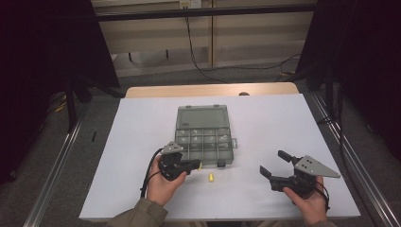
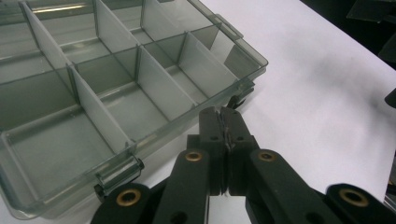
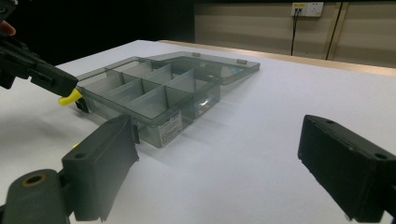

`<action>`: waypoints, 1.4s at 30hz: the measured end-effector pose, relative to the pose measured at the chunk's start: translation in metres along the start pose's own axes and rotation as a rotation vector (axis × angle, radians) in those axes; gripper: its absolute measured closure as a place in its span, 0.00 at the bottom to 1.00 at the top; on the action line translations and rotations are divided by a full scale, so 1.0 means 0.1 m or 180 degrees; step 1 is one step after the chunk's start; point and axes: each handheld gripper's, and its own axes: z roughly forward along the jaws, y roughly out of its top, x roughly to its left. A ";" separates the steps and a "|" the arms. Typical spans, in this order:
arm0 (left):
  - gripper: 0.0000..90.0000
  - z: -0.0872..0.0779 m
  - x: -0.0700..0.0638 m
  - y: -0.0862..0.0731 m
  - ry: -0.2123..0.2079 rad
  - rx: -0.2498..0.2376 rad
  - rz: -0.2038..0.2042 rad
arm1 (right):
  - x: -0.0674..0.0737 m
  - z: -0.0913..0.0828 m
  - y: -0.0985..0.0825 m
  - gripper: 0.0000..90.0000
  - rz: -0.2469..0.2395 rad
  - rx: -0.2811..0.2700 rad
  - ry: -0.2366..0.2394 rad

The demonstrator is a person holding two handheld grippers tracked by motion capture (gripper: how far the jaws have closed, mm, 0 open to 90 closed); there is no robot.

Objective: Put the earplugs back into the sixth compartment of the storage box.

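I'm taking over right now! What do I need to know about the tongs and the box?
Left tongs: shut on a small yellow piece, at the near edge of the box.
Right tongs: open, empty, off to the right of the box.
The box lies open, its lid flat behind it; the compartments in view look empty.
Another yellow piece lies on the table near the box.
Probably left: both pieces into the box.

A smoky grey translucent compartment box (image 1: pixel 204 135) sits at the centre of the high view on a plain white table cover (image 1: pixel 265 127), whose pale wood table edge (image 1: pixel 213 90) shows along the top. Both grippers are matte black, the left gripper (image 1: pixel 195 165) holding a small yellow piece (image 3: pixel 70 97), the right gripper (image 1: pixel 274 163) topped by a grey plate. Another yellow piece (image 1: pixel 211 178) lies lower centre; the sleeve (image 1: pixel 139 215) is olive.
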 end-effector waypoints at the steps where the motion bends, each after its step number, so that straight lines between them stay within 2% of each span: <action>1: 0.99 0.00 0.01 0.01 0.0002 -0.0014 0.0003 | 0.00 0.00 0.00 0.12 0.0001 0.0000 0.0000; 27: 0.99 -0.01 0.11 0.22 0.0110 -0.0069 -0.0028 | 0.00 0.00 0.00 0.11 0.0006 -0.0003 -0.0008; 42: 0.99 0.08 0.19 0.26 0.0216 -0.0111 -0.0065 | -0.01 -0.01 0.00 0.11 -0.0005 -0.0004 -0.0012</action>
